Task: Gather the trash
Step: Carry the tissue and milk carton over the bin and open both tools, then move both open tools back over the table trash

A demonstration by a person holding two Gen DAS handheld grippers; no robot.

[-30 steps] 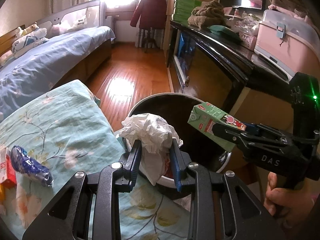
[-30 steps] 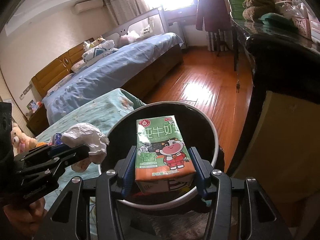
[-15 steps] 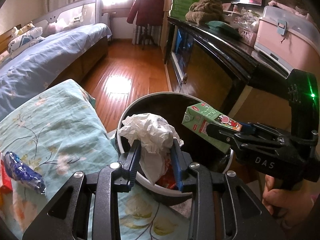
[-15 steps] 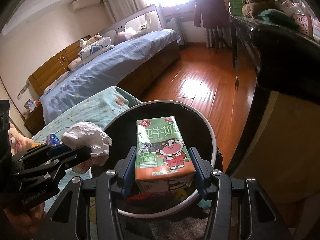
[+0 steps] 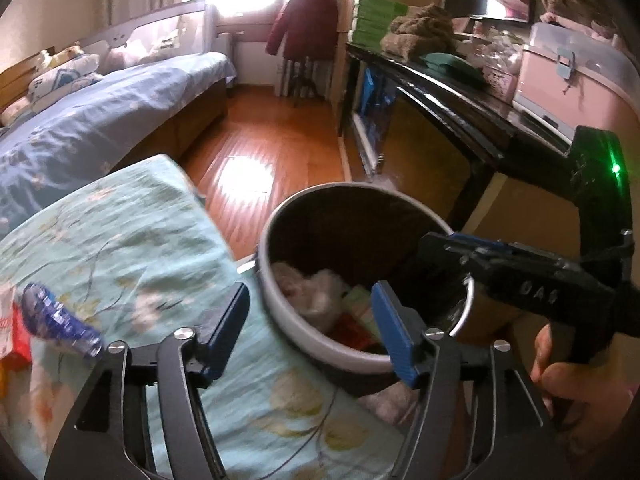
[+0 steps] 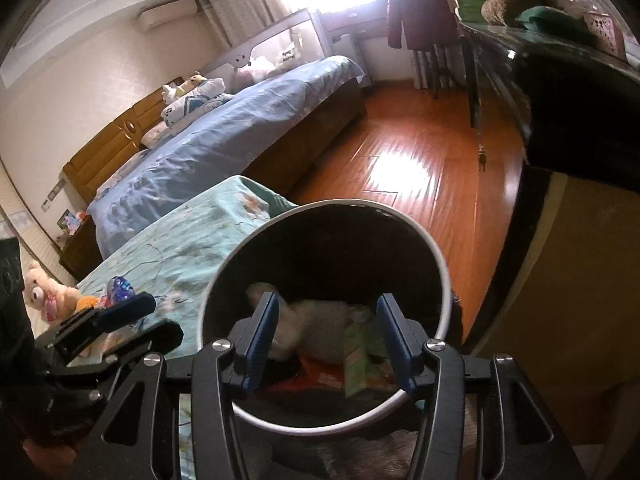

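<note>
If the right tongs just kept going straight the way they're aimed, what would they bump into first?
Probably the trash inside the bin. The right tongs stand open above its mouth, pointing in, and the crumpled white paper and green milk carton lie straight ahead between their tips. Depth is hard to judge.

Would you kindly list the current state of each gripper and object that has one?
Left gripper: open, empty.
Right gripper: open, empty.
Round white-rimmed trash bin: uncovered, partly filled.
Crumpled white tissue: inside bin.
Green milk carton: inside bin.
Blue snack wrapper: uncollected, lying on floral cloth.
</note>
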